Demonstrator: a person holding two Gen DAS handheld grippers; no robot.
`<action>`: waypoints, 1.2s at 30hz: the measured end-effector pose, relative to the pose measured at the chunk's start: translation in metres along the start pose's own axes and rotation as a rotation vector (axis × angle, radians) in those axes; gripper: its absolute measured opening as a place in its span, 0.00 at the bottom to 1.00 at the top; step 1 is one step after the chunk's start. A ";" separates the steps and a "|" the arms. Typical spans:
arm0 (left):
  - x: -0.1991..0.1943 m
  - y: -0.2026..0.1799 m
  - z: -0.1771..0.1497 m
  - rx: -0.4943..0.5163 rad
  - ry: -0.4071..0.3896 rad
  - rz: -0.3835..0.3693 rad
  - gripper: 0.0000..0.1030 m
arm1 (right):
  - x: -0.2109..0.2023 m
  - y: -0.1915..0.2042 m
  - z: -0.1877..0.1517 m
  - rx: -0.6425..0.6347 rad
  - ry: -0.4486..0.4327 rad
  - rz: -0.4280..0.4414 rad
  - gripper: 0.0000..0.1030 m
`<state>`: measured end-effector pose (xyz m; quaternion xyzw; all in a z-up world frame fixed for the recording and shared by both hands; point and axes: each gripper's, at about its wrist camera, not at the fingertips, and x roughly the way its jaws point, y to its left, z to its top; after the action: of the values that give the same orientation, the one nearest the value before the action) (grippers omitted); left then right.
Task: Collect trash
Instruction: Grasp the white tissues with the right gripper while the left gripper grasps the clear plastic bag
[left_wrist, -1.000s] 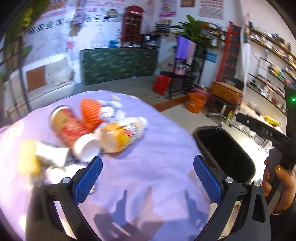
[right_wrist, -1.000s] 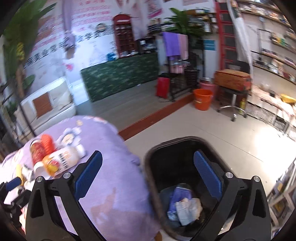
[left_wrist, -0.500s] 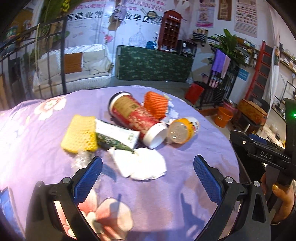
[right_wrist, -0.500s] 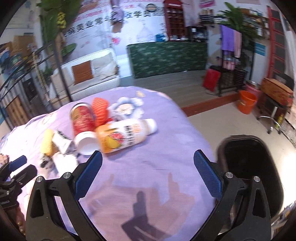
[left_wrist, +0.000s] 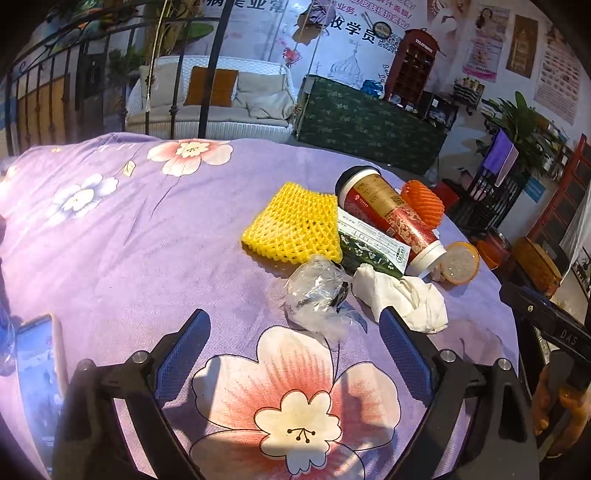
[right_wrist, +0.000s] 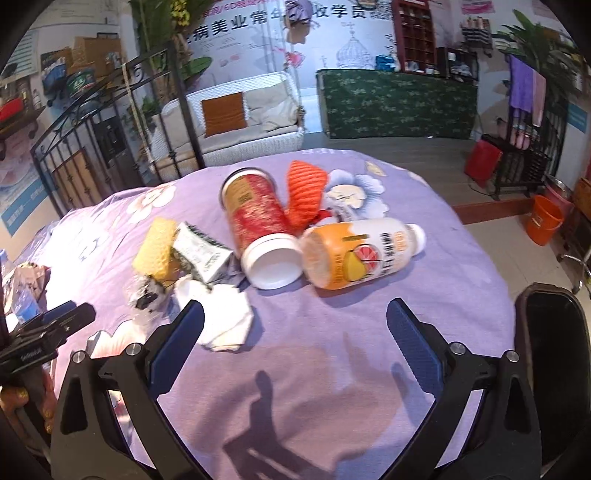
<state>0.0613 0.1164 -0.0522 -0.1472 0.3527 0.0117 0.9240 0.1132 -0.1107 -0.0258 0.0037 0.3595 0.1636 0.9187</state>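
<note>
So both hand-held grippers are hanging over the tabletop (left_wrist: 110, 229) with the purple flowery cloth, angled down at the pile of trash.

The left hand-held gripper (left_wrist: 293, 352) has its blue pads spread wide but the jaws are closing in a bit right now, with nothing between them except cloth. Just ahead of it sits a crumpled clear plastic wrapper (left_wrist: 317, 291), and right beside that, ahead and to the right, a wadded white tissue (left_wrist: 402, 295). A bit farther ahead is a yellow foam net (left_wrist: 295, 225), touching a green and white carton (left_wrist: 373, 247). Beyond those lies a red paper cup (left_wrist: 388, 214) on its side, with an orange foam net (left_wrist: 423, 203) behind it and the butt end of an orange drink bottle (left_wrist: 460, 263) to the right.

The right hand-held gripper (right_wrist: 295, 343) is wide open too, empty, pads not touching anything. The orange bottle is straight ahead of it, lying flat next to the mouth of the red cup. The tissue is near its left finger. Off to its right, past the tabletop edge, is the black trash bin (right_wrist: 554, 332).

There's also a phone (left_wrist: 37, 369) lying at the far left of the left hand-held gripper.
</note>
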 end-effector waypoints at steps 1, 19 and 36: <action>0.001 0.001 0.000 -0.009 0.005 -0.006 0.87 | 0.004 0.007 0.000 -0.022 0.008 0.014 0.95; 0.020 0.000 -0.004 0.013 0.089 -0.018 0.86 | 0.103 0.061 -0.005 -0.206 0.270 0.047 0.37; 0.056 -0.020 0.016 0.063 0.139 -0.034 0.86 | 0.028 0.036 -0.001 -0.139 0.153 0.077 0.18</action>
<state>0.1161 0.0975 -0.0728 -0.1246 0.4135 -0.0255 0.9016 0.1215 -0.0683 -0.0404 -0.0585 0.4158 0.2232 0.8797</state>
